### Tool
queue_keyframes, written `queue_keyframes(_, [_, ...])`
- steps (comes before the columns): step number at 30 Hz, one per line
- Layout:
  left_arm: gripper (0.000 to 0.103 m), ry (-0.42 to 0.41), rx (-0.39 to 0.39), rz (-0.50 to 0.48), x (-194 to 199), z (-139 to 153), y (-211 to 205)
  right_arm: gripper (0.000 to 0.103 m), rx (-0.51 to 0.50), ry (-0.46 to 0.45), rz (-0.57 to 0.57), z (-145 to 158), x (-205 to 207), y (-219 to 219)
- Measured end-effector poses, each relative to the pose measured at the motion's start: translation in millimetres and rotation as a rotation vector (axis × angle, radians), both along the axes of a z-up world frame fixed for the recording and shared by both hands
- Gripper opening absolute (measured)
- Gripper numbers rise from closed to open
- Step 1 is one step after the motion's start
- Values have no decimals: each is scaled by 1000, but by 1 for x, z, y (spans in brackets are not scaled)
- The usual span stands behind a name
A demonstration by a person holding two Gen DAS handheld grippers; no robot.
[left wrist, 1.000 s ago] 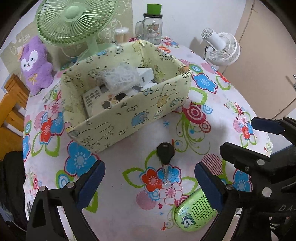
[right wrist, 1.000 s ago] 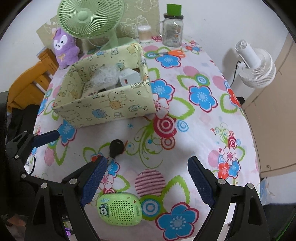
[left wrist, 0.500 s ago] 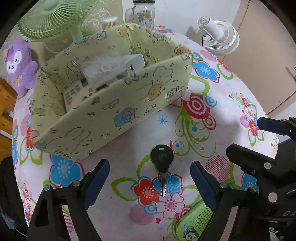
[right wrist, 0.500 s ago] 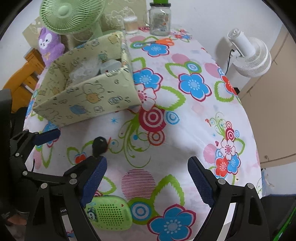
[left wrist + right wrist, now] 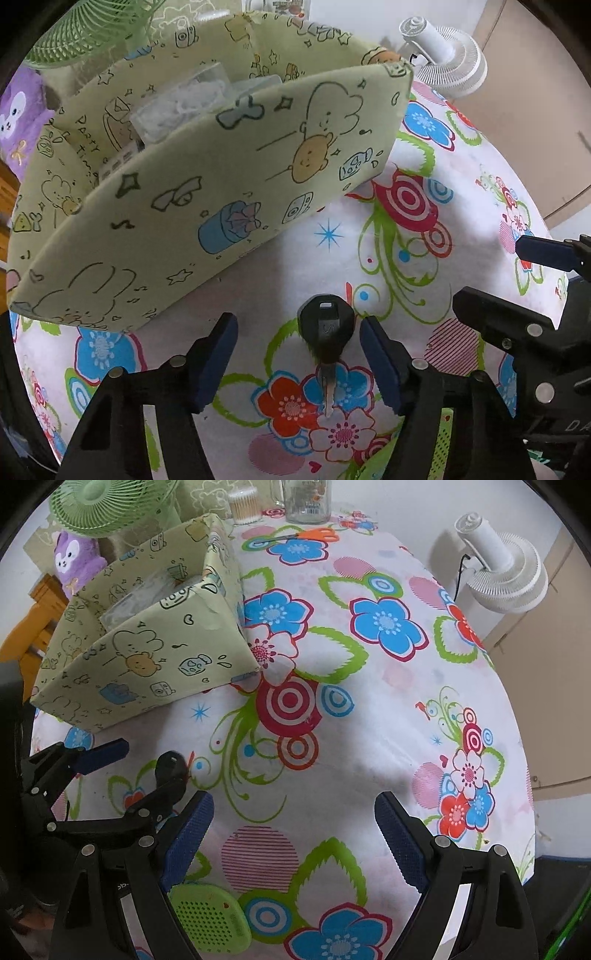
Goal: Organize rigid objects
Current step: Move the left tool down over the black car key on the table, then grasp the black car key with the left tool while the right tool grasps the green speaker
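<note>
Left claw [image 5: 297, 350] closing around black-headed key [image 5: 326, 332] at lower centre, pads not yet touching. Right claw [image 5: 293, 834] released, empty, over floral tabletop [image 5: 369, 738]; green speaker [image 5: 210, 919] at bottom left.

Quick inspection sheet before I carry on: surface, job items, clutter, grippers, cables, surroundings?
Surface: round table under a floral tablecloth.
Job's things: black-headed key flat on the cloth; green speaker at the near edge; patterned box already holding clear and white items.
Clutter: orange scissors, glass jar, cotton-swab tub at the far edge.
Grippers: left gripper closing, key head between the pads, left pad still apart from it; right gripper open, empty.
Cables: black lead on the white fan.
Surroundings: green fan, purple plush, wooden chair.
</note>
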State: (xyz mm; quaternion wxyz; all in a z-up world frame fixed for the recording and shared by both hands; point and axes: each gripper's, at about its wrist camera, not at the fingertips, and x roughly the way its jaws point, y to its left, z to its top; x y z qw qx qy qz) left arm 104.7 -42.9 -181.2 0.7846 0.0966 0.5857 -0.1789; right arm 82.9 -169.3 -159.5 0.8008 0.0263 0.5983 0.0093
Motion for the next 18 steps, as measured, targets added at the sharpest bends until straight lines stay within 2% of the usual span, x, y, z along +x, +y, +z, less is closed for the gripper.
queue_keyframes(7, [69,-7,20,-21,4,-5,-9,91,8,21,8,-8,4,2])
queue_keyframes(11, [65,-20,40,-24,4,-6,-17,91,11,28,0,-12,5,1])
queue_keyframes(12, [63,-22,39,-24,4,-6,-18,91,14,29,-4,-12,4,1])
queue_keyframes(15, [48,-29,32,-36,2,-4,-30,91,25,35,-20,-13,5,-1])
queue_keyframes(17, [32,-32,26,-58,1,-3,-37,91,23,35,-20,-13,5,-2])
queue_keyframes(18, [31,-33,25,-64,0,-3,-39,91,22,35,-21,-13,4,-1])
